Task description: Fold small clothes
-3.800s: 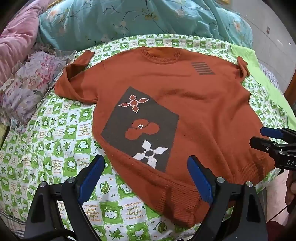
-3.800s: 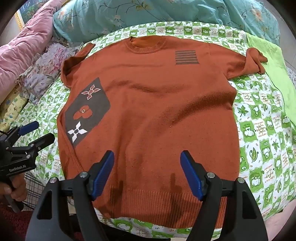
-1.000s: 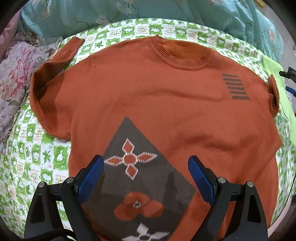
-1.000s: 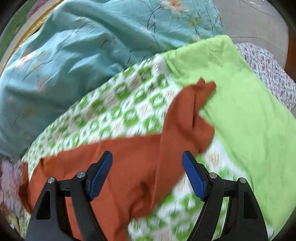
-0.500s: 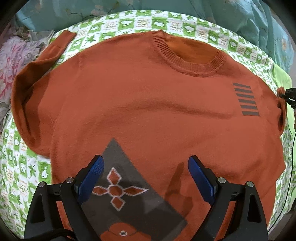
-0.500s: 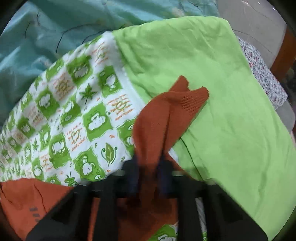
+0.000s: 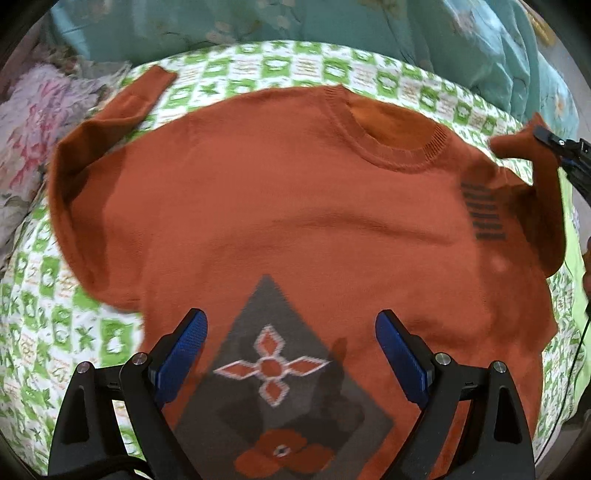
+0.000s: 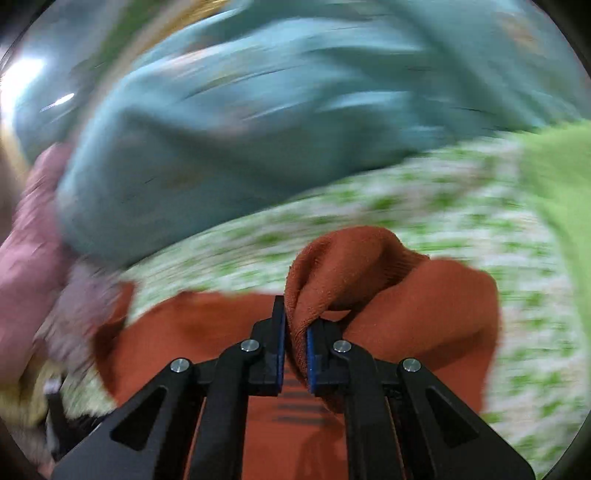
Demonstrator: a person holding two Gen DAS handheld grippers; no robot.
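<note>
A rust-orange knit sweater (image 7: 288, 206) lies face up on the green-and-white checked bed cover (image 7: 44, 325), with a grey patch of flower motifs (image 7: 273, 369) near its hem. My left gripper (image 7: 291, 350) is open and empty above that patch. My right gripper (image 8: 295, 343) is shut on the cuff of the sweater's right sleeve (image 8: 343, 266) and holds it lifted and swung in toward the body. In the left wrist view the right gripper (image 7: 554, 144) holds the raised sleeve (image 7: 543, 192) at the far right. The other sleeve (image 7: 110, 122) lies folded at the left.
A teal floral quilt (image 7: 332, 26) is piled along the far side of the bed. Pink and floral bedding (image 7: 40, 122) lies at the left. A lime-green cloth (image 8: 557, 177) covers the right side. The right wrist view is motion-blurred.
My right gripper closed on the right sleeve's cuff, lifted it off the green cloth and is swinging it leftward over the sweater. My left gripper drifted slightly back toward the hem, still open.
</note>
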